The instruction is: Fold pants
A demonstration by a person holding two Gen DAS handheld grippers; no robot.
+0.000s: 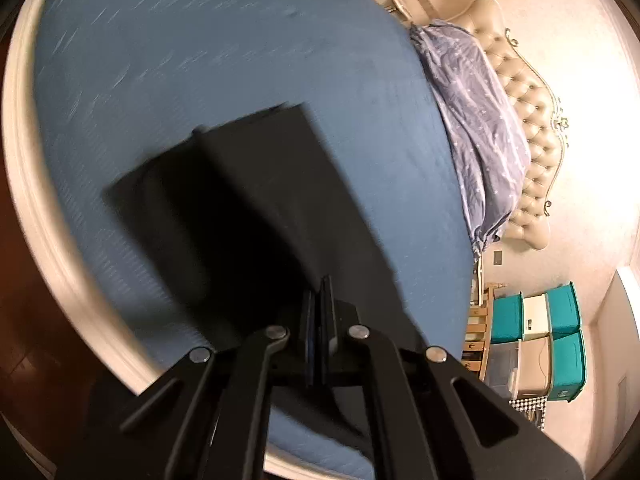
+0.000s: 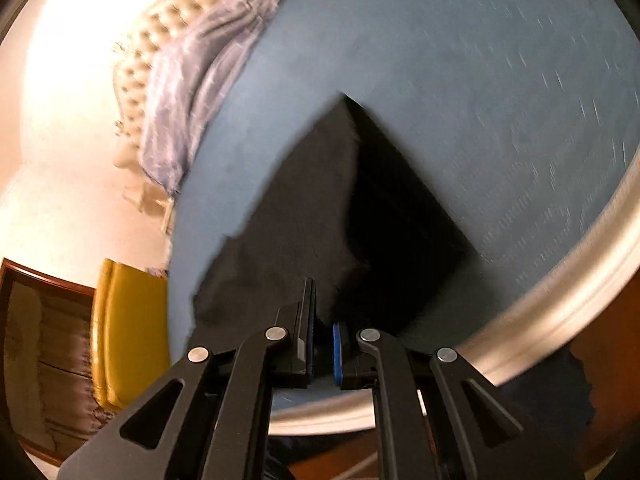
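Observation:
The black pants [image 1: 240,200] lie partly folded on a bed with a blue sheet [image 1: 200,60]. One layer rises off the sheet toward my left gripper [image 1: 320,312]. Its fingers are pressed together and shut on the dark cloth, which spreads on both sides of them. In the right wrist view the pants [image 2: 312,208] form a dark peaked shape in front of my right gripper [image 2: 322,332]. That gripper is shut on the cloth, which drapes over the tip of its right finger and leaves a blue pad [image 2: 337,344] showing. Both views are blurred.
A white bed frame [image 1: 36,200] rims the mattress, with dark wood floor [image 1: 20,320] beyond it. A crumpled purple quilt [image 1: 472,120] lies against the tufted cream headboard [image 1: 532,120]. Teal storage bins [image 1: 560,308] stand by the wall. A yellow seat [image 2: 128,320] stands beside the bed.

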